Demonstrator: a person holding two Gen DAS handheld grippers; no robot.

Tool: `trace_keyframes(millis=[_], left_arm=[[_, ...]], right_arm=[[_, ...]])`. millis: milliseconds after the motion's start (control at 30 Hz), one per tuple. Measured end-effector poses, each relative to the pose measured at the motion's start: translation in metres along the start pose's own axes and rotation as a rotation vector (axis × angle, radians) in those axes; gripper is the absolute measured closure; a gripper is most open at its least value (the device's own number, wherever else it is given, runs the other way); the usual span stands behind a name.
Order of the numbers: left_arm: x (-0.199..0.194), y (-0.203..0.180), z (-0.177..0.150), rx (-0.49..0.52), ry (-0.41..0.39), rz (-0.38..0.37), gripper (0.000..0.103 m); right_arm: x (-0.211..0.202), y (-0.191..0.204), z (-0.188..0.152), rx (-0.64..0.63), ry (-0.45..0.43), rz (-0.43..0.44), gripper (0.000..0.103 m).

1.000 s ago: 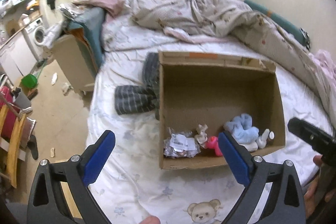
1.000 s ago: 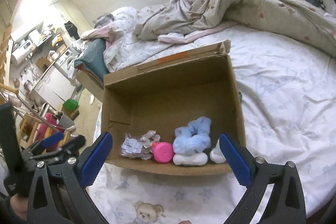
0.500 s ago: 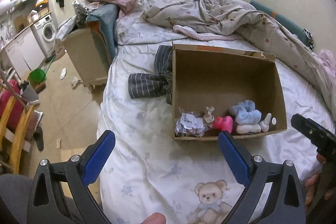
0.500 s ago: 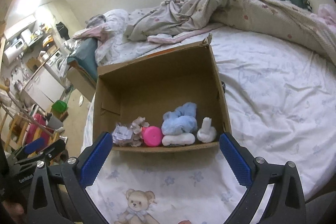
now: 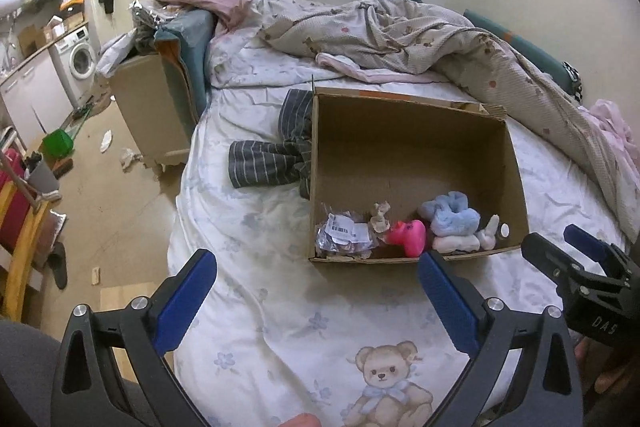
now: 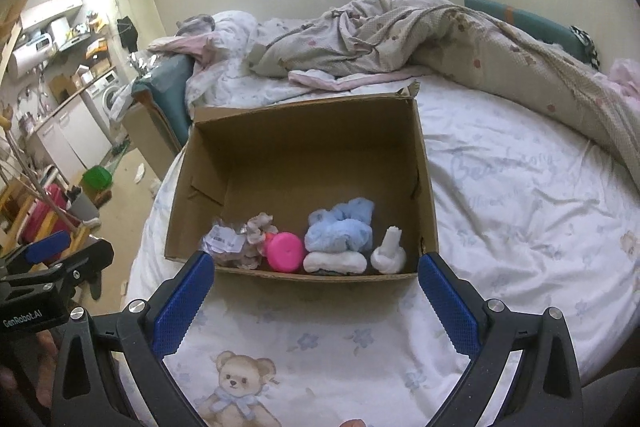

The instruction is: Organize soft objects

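An open cardboard box [image 5: 400, 119] [image 6: 304, 123] lies on the bed. Along its near wall sit a clear bag with a label [image 5: 342, 235] [image 6: 224, 243], a small beige plush [image 5: 380, 221] [image 6: 260, 227], a pink toy [image 5: 410, 235] [image 6: 285, 251], a fluffy blue item [image 5: 452, 215] [image 6: 340, 227] on a white roll [image 5: 456, 245] [image 6: 334, 263], and a white sock-like piece [image 5: 490, 233] [image 6: 390, 253]. My left gripper [image 5: 316, 287] and right gripper [image 6: 316, 287] both hover open and empty above the sheet, short of the box.
Striped grey clothing [image 5: 272, 163] lies left of the box. A rumpled quilt [image 5: 400, 35] [image 6: 400, 35] covers the far side of the bed. A cardboard bin [image 5: 148, 107] stands beside the bed; the floor [image 5: 100, 187] is cluttered. The sheet bears a teddy print [image 5: 386, 383].
Both grippers have drawn back from the box, which now looks smaller and farther. The items inside have not moved. Both stay open.
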State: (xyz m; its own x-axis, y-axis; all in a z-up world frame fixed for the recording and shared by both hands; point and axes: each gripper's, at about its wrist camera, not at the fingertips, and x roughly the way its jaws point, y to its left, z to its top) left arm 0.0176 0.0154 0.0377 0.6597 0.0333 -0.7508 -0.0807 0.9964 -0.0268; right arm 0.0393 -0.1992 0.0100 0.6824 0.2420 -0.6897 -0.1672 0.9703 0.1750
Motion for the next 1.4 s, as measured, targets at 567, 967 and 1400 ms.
trace_keyframes(millis=[567, 967, 1400], left_arm=[[0.0025, -0.0037, -0.0008, 0.007, 0.007, -0.022, 0.002], [0.0036, -0.0056, -0.0009, 0.003, 0.011, -0.022, 0.002], [0.0044, -0.0053, -0.002, -0.01, 0.015, -0.024, 0.002]], right_arm=[[0.0088, 0.0018, -0.0019, -0.01, 0.021, -0.024, 0.0], [0.0085, 0.0026, -0.002, -0.013, 0.015, -0.02, 0.0], [0.0087, 0.0001, 0.0008, -0.017, 0.014, -0.011, 0.0]])
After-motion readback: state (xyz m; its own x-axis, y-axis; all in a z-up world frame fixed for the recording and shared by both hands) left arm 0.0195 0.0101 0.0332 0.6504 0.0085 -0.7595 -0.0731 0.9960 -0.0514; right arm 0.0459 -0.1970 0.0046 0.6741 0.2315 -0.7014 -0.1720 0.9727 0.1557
